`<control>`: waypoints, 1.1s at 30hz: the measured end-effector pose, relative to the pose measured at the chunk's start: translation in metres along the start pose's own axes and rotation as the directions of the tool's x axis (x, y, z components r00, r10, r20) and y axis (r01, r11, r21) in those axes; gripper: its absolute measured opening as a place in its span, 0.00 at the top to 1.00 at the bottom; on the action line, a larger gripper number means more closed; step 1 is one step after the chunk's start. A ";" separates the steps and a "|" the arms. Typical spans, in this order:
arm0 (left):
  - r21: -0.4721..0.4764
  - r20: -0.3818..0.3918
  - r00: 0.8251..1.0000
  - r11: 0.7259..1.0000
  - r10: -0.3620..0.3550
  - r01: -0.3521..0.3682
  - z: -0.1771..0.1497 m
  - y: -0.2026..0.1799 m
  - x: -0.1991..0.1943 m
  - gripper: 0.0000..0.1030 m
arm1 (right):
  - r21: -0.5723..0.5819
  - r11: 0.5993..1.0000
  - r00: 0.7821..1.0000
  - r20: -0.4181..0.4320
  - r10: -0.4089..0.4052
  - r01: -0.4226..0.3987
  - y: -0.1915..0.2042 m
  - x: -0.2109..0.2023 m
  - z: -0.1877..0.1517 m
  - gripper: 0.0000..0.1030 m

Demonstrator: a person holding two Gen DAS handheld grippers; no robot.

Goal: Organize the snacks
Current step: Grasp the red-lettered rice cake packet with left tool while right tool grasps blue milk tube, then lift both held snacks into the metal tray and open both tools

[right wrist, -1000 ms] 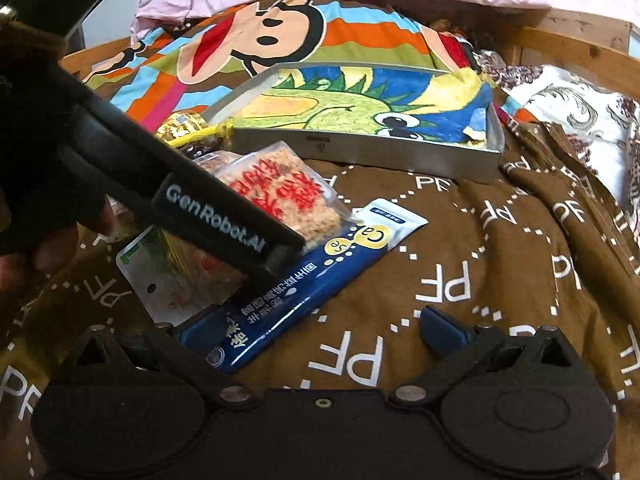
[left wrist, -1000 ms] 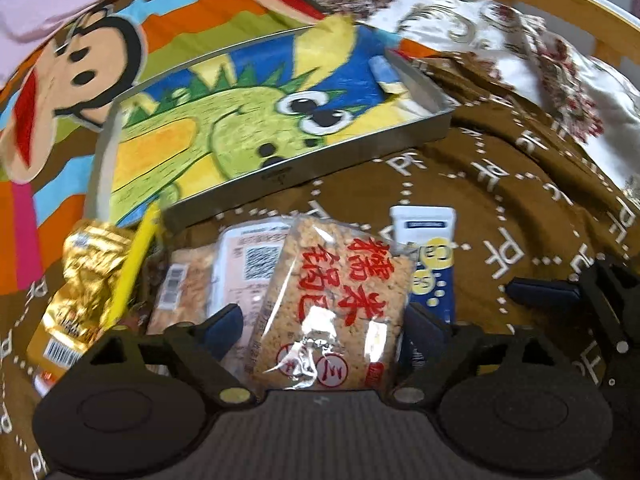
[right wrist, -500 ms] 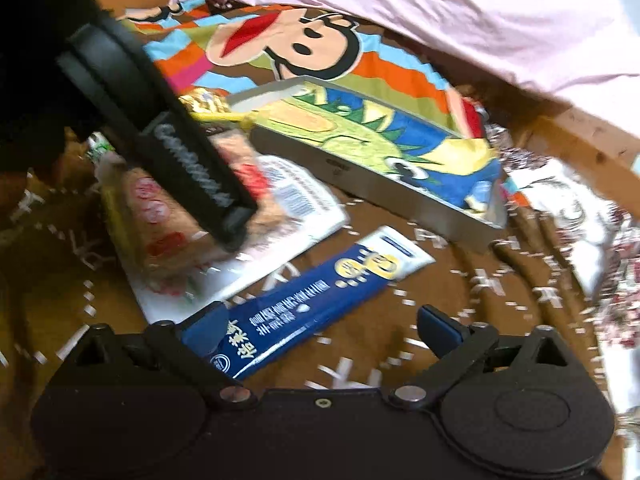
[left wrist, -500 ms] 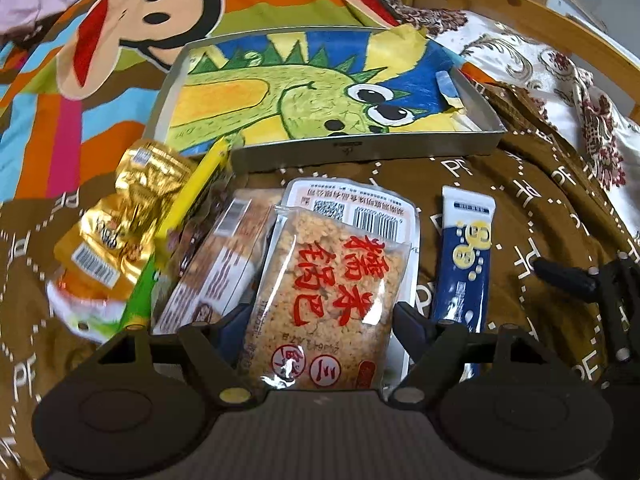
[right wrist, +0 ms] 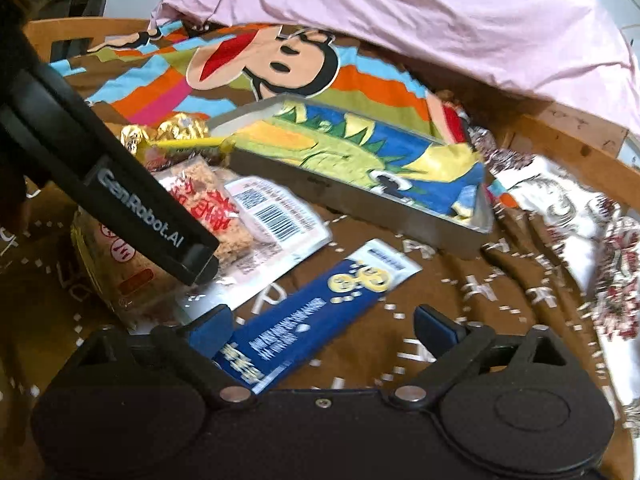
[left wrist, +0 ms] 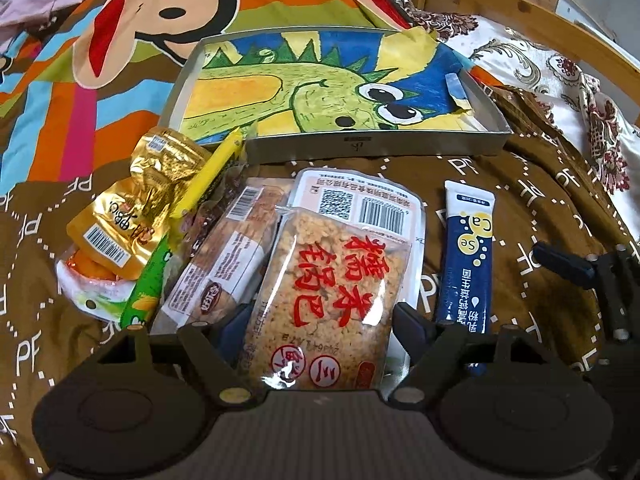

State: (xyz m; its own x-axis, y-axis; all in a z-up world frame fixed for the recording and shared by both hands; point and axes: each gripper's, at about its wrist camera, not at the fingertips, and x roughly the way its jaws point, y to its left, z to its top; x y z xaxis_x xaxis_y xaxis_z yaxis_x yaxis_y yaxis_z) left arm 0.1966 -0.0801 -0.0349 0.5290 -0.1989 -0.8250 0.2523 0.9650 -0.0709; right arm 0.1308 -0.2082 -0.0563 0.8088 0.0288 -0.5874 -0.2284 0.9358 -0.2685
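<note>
bed, brown blanket (left wrist: 520, 184): your left claw (left wrist: 324, 320) has rolled level and straddles the rice cracker pack (left wrist: 332, 292), unclenched; right claw (right wrist: 324, 330) released over blue sachet (right wrist: 320, 316); tray (left wrist: 372, 145) beyond, unfilled.

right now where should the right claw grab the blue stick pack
Judging by its pose, take the blue stick pack across its narrow width near the close end, from above: it lies flat on the brown blanket, already between the open right claw's fingers.

snacks (left wrist: 240, 256): heaped flat on brown blanket | tray (left wrist: 372, 146): just behind
</note>
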 end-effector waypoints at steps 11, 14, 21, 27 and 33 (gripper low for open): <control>-0.031 0.006 1.000 0.999 0.013 -0.013 -0.004 0.000 -0.001 0.23 | -0.110 0.993 0.997 -0.072 -0.040 0.032 0.005 0.002 -0.004 0.15; -0.057 0.000 1.000 0.998 0.022 -0.022 -0.007 -0.001 -0.004 0.24 | -0.139 0.989 0.996 -0.064 -0.069 0.059 -0.001 -0.005 -0.006 0.20; -0.064 0.009 0.999 0.997 0.040 -0.039 -0.014 -0.003 -0.007 0.24 | -0.238 0.963 0.992 0.010 -0.125 0.124 0.008 0.007 -0.009 0.19; -0.058 0.016 0.999 0.997 0.042 -0.041 -0.015 -0.004 -0.006 0.24 | -0.249 0.962 0.994 0.010 -0.112 0.111 0.007 0.013 -0.007 0.22; -0.065 0.041 0.998 0.996 0.055 -0.053 -0.020 -0.009 -0.010 0.25 | 0.041 0.997 0.995 -0.075 0.063 -0.060 -0.023 0.013 0.001 0.57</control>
State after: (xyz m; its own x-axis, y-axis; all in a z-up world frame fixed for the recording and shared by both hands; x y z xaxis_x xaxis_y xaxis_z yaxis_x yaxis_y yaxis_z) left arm 0.1729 -0.0830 -0.0374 0.5748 -0.1519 -0.8041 0.1705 0.9833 -0.0639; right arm 0.1467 -0.2290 -0.0573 0.7495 0.0613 -0.6591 -0.2542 0.9460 -0.2012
